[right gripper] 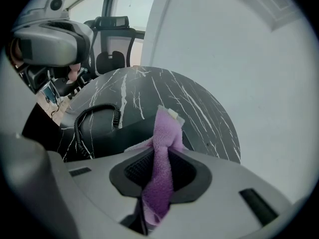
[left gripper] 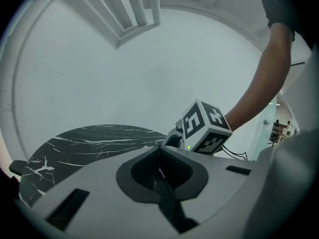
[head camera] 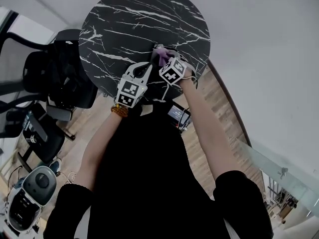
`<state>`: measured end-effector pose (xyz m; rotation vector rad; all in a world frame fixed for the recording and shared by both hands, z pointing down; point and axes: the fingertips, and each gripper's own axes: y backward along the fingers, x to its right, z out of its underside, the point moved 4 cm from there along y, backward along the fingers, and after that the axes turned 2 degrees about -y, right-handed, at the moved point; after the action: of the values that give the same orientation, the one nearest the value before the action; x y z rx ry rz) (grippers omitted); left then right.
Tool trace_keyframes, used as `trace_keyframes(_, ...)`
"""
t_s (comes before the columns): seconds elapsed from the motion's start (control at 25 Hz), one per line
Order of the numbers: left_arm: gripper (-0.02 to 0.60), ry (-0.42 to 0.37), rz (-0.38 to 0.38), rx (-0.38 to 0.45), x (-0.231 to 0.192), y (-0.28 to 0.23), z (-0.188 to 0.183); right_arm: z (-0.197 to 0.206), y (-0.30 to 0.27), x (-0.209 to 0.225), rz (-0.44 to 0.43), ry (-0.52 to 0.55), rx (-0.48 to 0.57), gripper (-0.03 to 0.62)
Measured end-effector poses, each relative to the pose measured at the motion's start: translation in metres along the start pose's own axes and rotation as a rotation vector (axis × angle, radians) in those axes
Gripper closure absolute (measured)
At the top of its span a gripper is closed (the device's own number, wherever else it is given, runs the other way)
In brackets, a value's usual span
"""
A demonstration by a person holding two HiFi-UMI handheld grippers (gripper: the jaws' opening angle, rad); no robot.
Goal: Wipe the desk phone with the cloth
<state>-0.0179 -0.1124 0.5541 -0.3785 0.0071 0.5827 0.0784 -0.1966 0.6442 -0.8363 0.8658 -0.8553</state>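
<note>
The purple cloth (right gripper: 162,156) is pinched between the jaws of my right gripper (right gripper: 158,183), and its top sticks up over the black desk phone (right gripper: 124,131). The phone's coiled cord (right gripper: 92,117) curls to the left on the round black marble table (right gripper: 199,113). In the head view the cloth (head camera: 163,57) shows at the tip of the right gripper (head camera: 160,54), over the table's near part (head camera: 144,19); the phone itself is too dark to pick out there. My left gripper (head camera: 142,69) hovers just to the left with its jaws together and nothing in them. Its own view shows the shut jaws (left gripper: 160,171) and the right gripper's marker cube (left gripper: 204,126).
Black office chairs (head camera: 55,78) stand left of the table. A small device with a screen (head camera: 178,115) lies on the wooden floor below the table edge. A round grey-and-white machine (head camera: 32,190) sits at the bottom left. A glass railing (head camera: 279,171) runs at the right.
</note>
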Motion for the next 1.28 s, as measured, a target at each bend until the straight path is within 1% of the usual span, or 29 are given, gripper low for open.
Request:
trace_keyframes(0.32,0.569,0.006,-0.003,0.001,-0.003,0.002,0.002,0.002,0.001,-0.005,-0.01,-0.006,-0.013,0.505)
trace_keyframes(0.48,0.569,-0.01,-0.003,-0.005,-0.005,0.005,0.005,0.002,0.0,-0.01,-0.003,-0.006,-0.013,0.505)
trace_keyframes(0.76,0.569,-0.008,-0.009,-0.008,-0.004,0.006,0.007,0.006,-0.001,-0.017,-0.027,-0.011,-0.017,0.505)
trace_keyframes(0.92,0.569,-0.008,-0.008,-0.01,-0.004,0.006,0.008,0.008,0.0,-0.016,-0.016,-0.013,-0.016,0.505)
trace_keyframes(1.28,0.569,-0.012,-0.009,-0.013,-0.003,0.009,0.007,0.012,0.001,-0.025,-0.021,-0.021,-0.006,0.505)
